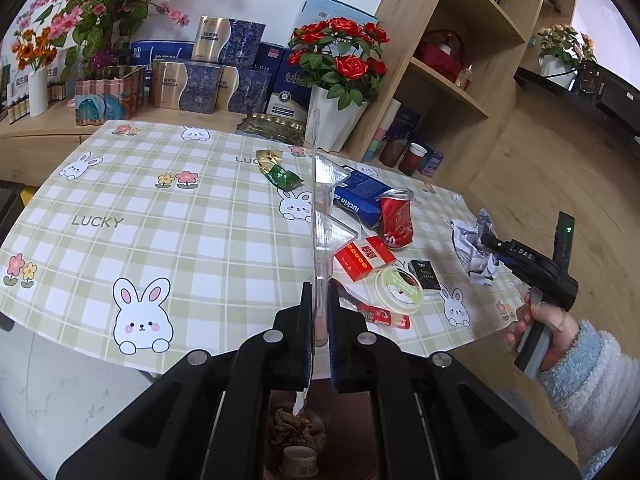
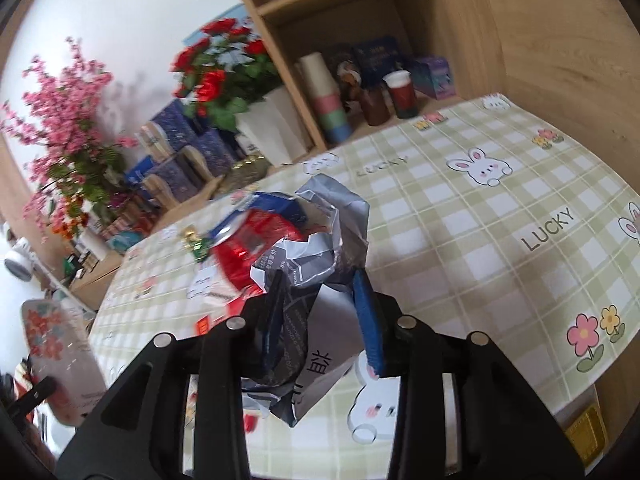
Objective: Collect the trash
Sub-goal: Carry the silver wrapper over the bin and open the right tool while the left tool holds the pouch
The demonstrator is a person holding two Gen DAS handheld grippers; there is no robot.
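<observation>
My left gripper (image 1: 319, 292) is shut on a clear plastic packaging tray (image 1: 322, 200), held upright and edge-on above the checked tablecloth (image 1: 160, 208). My right gripper (image 2: 320, 276) is shut on a crumpled grey-and-white paper ball (image 2: 320, 224), lifted off the cloth. In the left wrist view it shows at the table's right edge, paper ball (image 1: 470, 240) in front, held by a hand in a fuzzy blue sleeve. On the cloth lie a crushed red can (image 1: 397, 218), a blue carton (image 1: 360, 196), a red pack (image 1: 364, 258), a black pack (image 1: 426, 276), a round lid (image 1: 400, 288) and a green wrapper (image 1: 285, 178).
A white pot of red roses (image 1: 336, 120) and stacked gift boxes (image 1: 208, 80) stand behind the table. A wooden shelf unit (image 1: 460, 80) with cups rises at the back right. Below the near table edge sits a dark container with scraps and a paper cup (image 1: 298, 456).
</observation>
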